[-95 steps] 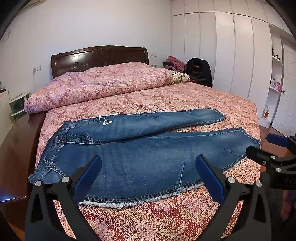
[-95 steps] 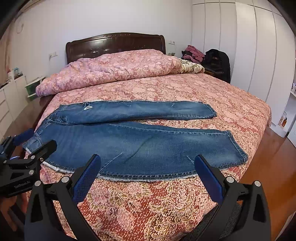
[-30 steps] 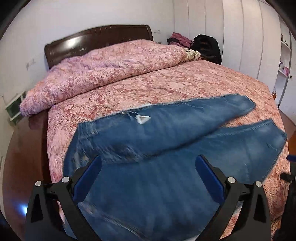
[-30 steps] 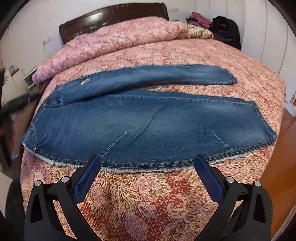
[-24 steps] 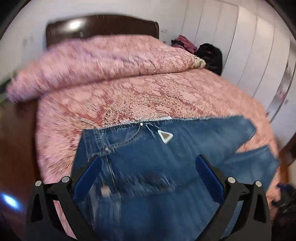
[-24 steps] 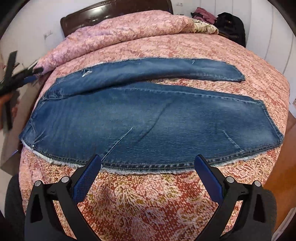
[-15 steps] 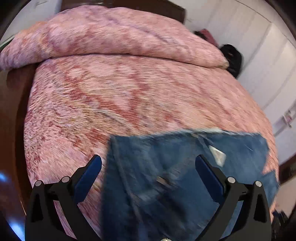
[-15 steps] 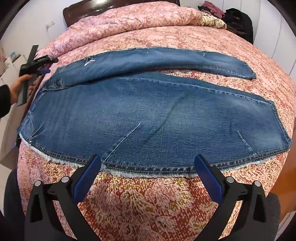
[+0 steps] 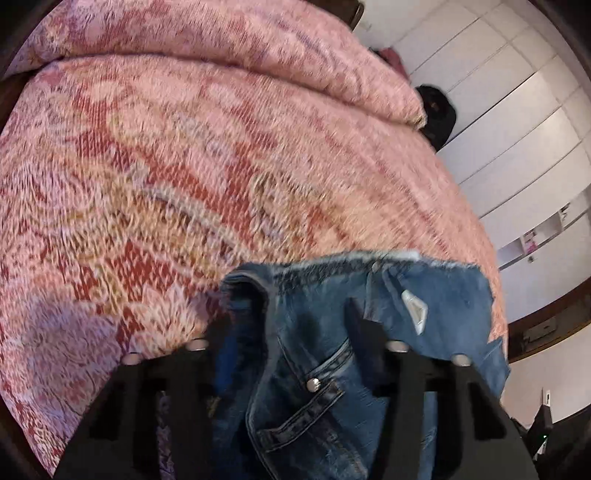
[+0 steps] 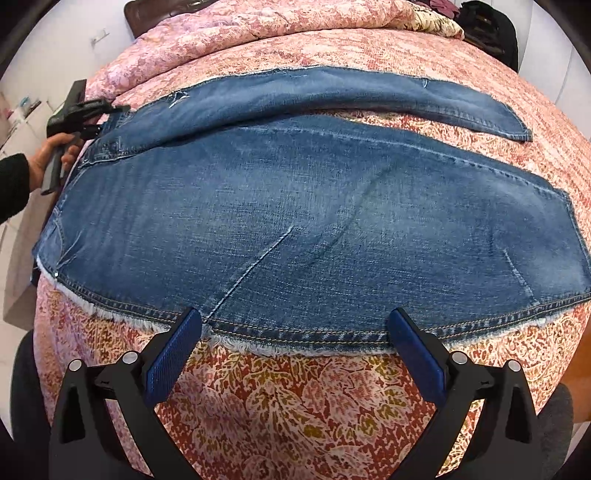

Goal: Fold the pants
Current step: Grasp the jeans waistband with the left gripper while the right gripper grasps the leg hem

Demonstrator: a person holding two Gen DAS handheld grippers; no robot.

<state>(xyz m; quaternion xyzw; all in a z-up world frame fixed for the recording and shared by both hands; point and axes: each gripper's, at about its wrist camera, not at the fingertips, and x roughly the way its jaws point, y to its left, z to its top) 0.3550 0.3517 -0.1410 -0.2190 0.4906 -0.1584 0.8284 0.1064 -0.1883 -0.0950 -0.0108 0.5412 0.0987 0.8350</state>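
Blue jeans [image 10: 295, 206] lie flat across the pink patterned bed, waist at the left, both legs running right. In the left wrist view the jeans' waistband [image 9: 314, 325] with its button and white triangle label sits between the fingers of my left gripper [image 9: 291, 332], whose jaws have narrowed around the fabric. The left gripper also shows in the right wrist view [image 10: 107, 110], at the waist's far corner. My right gripper [image 10: 293, 328] is open and empty, its blue pads just above the frayed near seam of the near leg.
A rolled pink duvet [image 9: 221, 55] lies at the head of the bed. White wardrobe doors [image 9: 517, 129] stand on the right. A black bag [image 10: 487, 22] sits at the far right of the bed.
My left gripper swung to the waist's far corner, dropped onto the waistband and narrowed its jaws on it. My right gripper moved closer to the near leg's seam.
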